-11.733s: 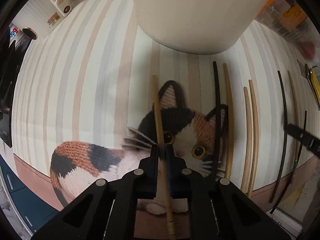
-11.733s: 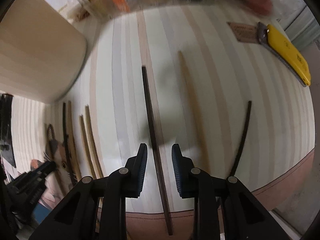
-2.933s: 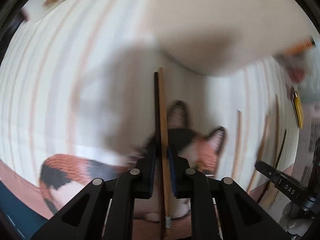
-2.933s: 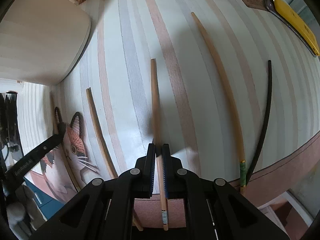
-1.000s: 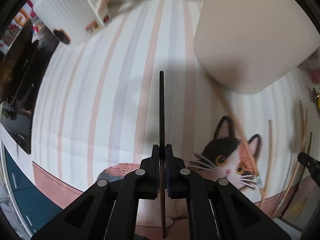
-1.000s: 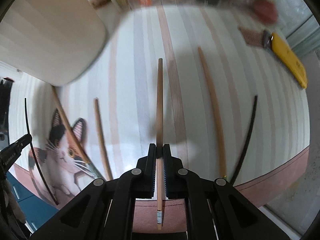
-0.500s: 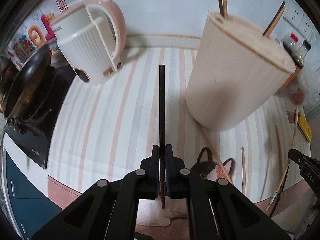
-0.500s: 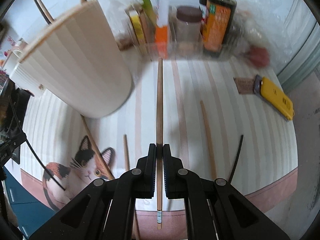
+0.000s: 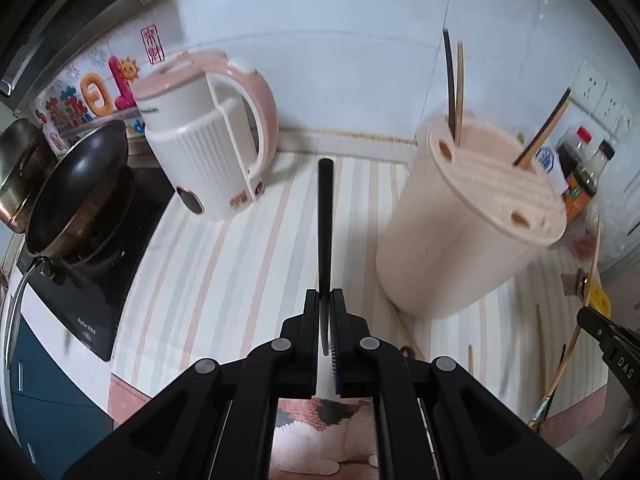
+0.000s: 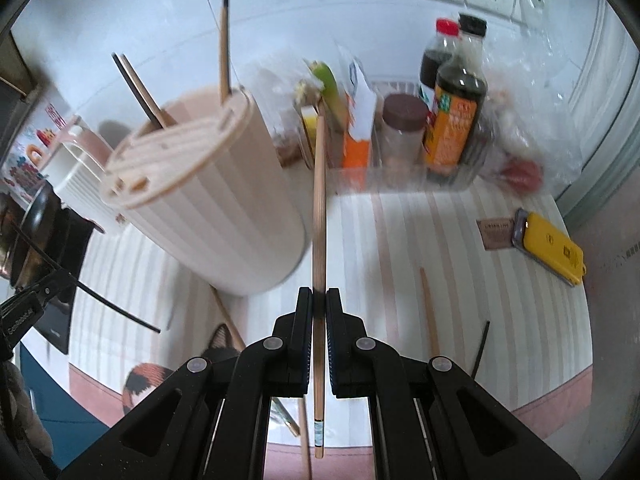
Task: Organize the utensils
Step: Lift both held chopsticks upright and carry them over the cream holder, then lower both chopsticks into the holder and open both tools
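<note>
The left gripper is pinching a black chopstick, the right gripper a wooden chopstick: light, stiff, slippery; both jaws are gripping low.

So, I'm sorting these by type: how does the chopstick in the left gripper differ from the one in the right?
The left gripper holds a black chopstick; the right gripper holds a light wooden chopstick. The wooden one has a pale band near its butt end; no marking shows on the black one. Both are clamped between shut fingers, pointing forward above the striped mat.
</note>
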The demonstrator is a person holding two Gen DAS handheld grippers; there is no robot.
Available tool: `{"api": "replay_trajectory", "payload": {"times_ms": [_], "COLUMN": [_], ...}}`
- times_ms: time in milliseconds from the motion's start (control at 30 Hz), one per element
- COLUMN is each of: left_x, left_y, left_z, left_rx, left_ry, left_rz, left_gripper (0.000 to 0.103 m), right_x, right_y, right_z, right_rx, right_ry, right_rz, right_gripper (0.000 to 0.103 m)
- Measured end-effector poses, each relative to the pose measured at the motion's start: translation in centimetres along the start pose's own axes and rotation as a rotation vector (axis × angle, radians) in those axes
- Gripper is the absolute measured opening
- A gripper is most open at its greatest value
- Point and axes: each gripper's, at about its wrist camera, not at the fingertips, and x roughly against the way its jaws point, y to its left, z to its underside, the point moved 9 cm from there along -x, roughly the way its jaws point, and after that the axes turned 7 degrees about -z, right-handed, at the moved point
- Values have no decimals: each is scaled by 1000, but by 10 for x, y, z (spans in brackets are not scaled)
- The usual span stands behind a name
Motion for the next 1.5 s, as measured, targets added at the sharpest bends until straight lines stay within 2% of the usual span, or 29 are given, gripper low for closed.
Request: {"api": "replay_trajectory", "payload": {"times_ms": [367, 700, 900, 1067, 1200, 1500], "left_x": [49, 137, 164, 151, 125, 68], "left_y": [12, 10, -9, -31, -47, -76], "left_z": [-43, -114, -149, -166, -171, -166], "left_rx": [46, 111, 107, 87, 73, 29], "left_ry": [-104, -258, -303, -268, -209, -92], "left_rz": [23, 107, 172, 210, 221, 208], "left_gripper": [2, 2, 2, 3, 3, 3], "right_x": [30, 79, 94, 85, 70, 35], "right_y": [28, 57, 70, 73, 73, 73], "right_z": [-42, -126, -176, -208, -224, -231], "right_rx": [-15, -30, -33, -56, -71, -27], "right_ry": [-98, -247, -323, -361, -400, -468], "right_rz": [-86, -200, -243, -266, -272, -245], "right_gripper": [7, 7, 7, 7, 7, 7]}}
